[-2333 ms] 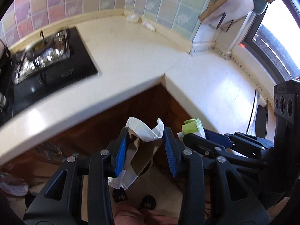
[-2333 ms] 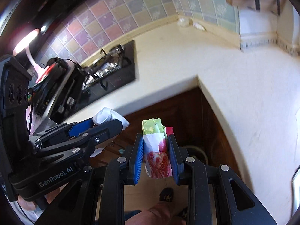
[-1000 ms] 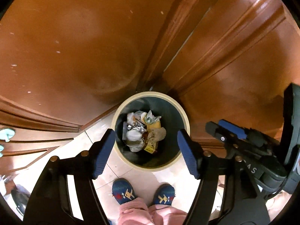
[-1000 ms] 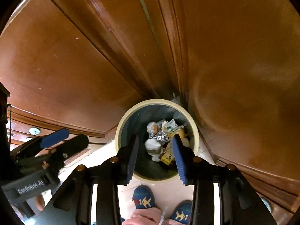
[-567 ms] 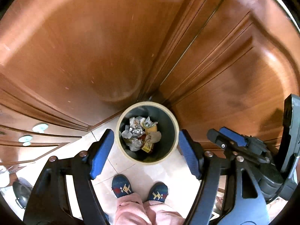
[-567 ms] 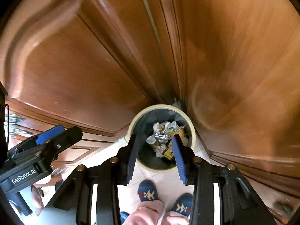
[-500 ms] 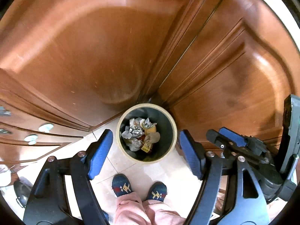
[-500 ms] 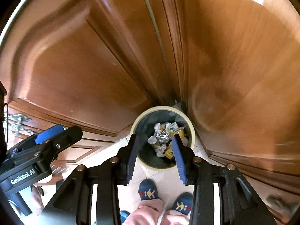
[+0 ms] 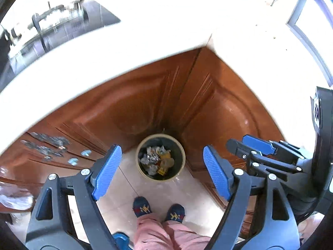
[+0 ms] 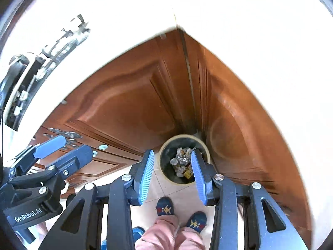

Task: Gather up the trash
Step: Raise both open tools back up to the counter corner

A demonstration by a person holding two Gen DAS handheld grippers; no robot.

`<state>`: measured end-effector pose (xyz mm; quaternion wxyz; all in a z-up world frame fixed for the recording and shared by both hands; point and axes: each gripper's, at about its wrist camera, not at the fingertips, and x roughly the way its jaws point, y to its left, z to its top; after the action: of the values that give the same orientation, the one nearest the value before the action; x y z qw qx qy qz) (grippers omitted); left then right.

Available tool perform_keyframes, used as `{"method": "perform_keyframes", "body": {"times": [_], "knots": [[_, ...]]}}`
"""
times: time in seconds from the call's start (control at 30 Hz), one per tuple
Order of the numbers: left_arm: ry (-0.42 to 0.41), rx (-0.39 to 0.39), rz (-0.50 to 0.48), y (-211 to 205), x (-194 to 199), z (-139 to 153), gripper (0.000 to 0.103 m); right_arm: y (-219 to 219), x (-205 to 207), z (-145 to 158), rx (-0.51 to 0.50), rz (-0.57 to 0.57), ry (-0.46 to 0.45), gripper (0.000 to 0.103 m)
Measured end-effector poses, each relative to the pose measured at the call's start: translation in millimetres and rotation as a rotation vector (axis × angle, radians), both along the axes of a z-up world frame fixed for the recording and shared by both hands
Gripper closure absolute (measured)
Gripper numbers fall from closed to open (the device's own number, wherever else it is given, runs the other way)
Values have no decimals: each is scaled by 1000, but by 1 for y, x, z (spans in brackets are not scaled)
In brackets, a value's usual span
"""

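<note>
A round cream-rimmed trash bin (image 9: 143, 174) stands on the tiled floor in the corner of the wooden cabinets, with crumpled wrappers and foil (image 9: 156, 160) inside. It also shows in the right wrist view (image 10: 183, 138), partly behind one finger. My left gripper (image 9: 161, 169) is open and empty, high above the bin. My right gripper (image 10: 171, 174) is open and empty, also well above the bin. The right gripper shows at the right of the left wrist view (image 9: 249, 145).
Brown wooden cabinet doors (image 9: 129, 108) meet in a corner behind the bin. A pale countertop (image 9: 145, 31) runs above them, with a gas hob (image 9: 56, 25) at the left. The person's blue slippers (image 9: 141, 206) stand on the floor tiles just before the bin.
Both grippers let their trash fall into the bin and opened. They have since risen, so the bin looks smaller and the countertop edge has come into view.
</note>
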<state>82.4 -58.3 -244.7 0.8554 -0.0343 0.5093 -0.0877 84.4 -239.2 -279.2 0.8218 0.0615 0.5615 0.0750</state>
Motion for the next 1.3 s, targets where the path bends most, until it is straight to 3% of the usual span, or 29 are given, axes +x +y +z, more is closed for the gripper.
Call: {"method": "perform_keyframes", "body": {"times": [0.17, 0.37, 0.67, 0.87, 1.07, 1.3], "knots": [[-69, 27, 7, 2, -12, 67, 24, -1, -6, 69, -8, 23, -61, 64], [-168, 63, 28, -1, -20, 145, 24, -5, -7, 151, -12, 39, -181, 53], [-321, 111, 74, -6, -9, 237, 23, -15, 8, 254, -26, 74, -368, 49], [-333, 142, 97, -7, 21, 279, 23, -15, 37, 304, -38, 107, -447, 46], [-359, 157, 73, -4, 71, 298, 23, 2, 94, 318, -109, 129, -480, 46], [-395, 179, 0, 9, 188, 311, 23, 23, 196, 312, -130, 99, -477, 46]]}}
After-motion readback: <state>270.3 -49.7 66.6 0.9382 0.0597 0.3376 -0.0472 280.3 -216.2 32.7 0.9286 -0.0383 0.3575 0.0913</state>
